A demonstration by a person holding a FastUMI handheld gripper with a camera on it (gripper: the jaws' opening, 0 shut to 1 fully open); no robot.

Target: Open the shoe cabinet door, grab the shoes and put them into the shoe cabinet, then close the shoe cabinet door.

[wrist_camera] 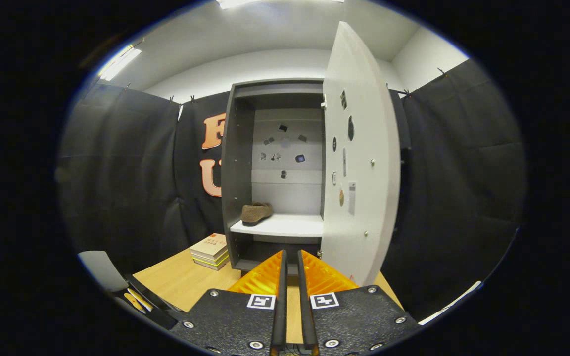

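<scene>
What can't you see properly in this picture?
- Second shoe: one brown shoe sits on the cabinet shelf; whether another hides behind it, I cannot tell.
- Stickers on the open door: too small to read.
- Bottom compartment: dark, partly hidden by the closed tongs.
- Books: titles too small.

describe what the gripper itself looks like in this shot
The gripper has two wedge-shaped fingers with ribbed faces, tapering to narrow tips. Each mounts on a black textured plate fixed with silver screws, and each plate carries a square black-and-white marker.
</scene>
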